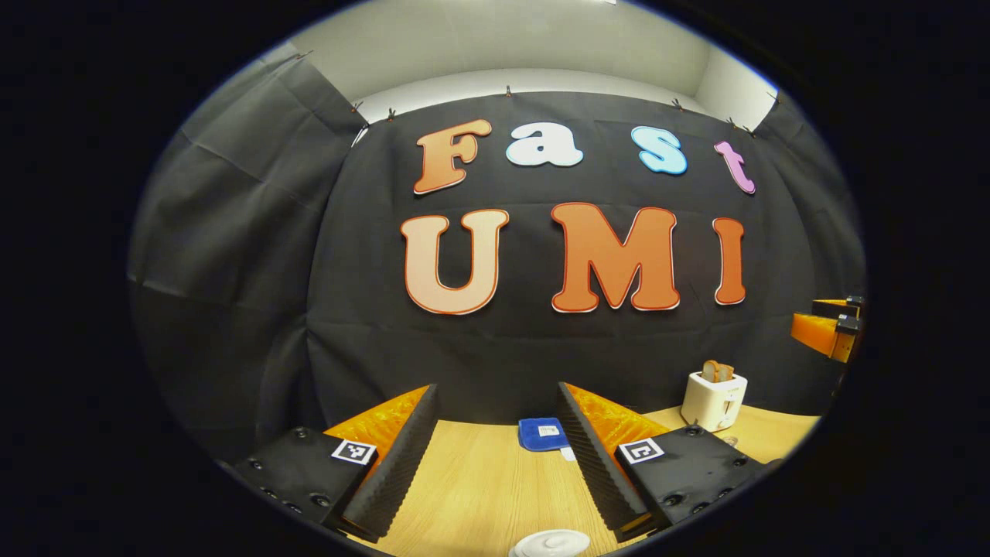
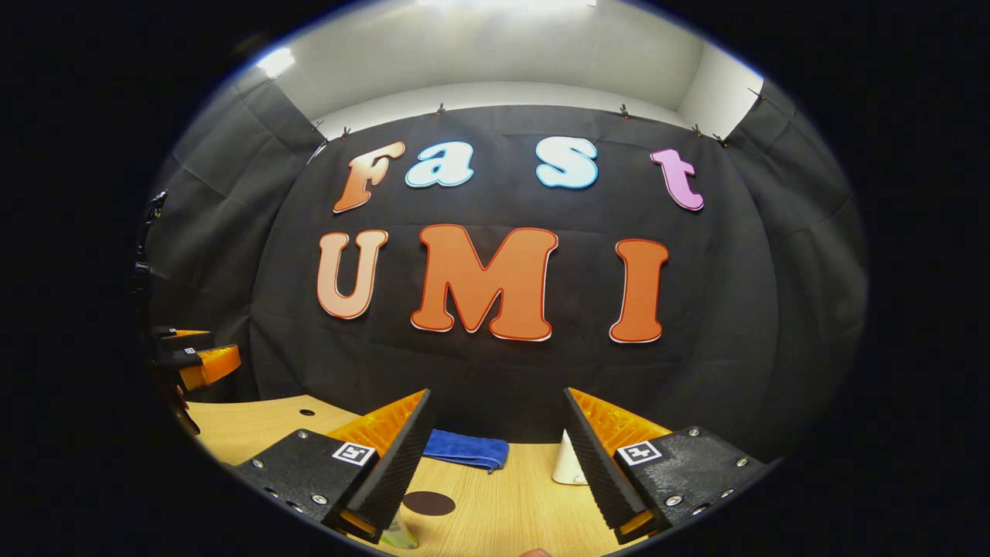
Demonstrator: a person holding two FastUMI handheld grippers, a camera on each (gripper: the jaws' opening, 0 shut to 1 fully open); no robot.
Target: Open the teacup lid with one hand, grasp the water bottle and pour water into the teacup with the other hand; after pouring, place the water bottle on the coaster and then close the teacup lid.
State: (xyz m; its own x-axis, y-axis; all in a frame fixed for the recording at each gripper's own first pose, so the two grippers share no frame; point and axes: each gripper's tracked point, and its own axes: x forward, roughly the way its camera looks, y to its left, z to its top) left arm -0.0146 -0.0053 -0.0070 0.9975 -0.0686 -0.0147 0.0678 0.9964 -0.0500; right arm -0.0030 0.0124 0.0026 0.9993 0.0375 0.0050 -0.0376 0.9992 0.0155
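In the left gripper view, the left tool [image 1: 497, 456] stands wide and empty above the surface [image 1: 479, 495], likely poised to come down on the teacup lid [image 1: 551, 543], which lies at the near edge just below its fingers. A blue cloth [image 1: 543, 433] and a toaster [image 1: 713, 399] sit toward the far edge.

In the right gripper view, the right tool [image 2: 495, 468] is also wide, holding nothing. The dark coaster [image 2: 428, 503] lies between its fingers; a clear thing at the near edge, probably the water bottle [image 2: 400, 535], sits beside its left finger.
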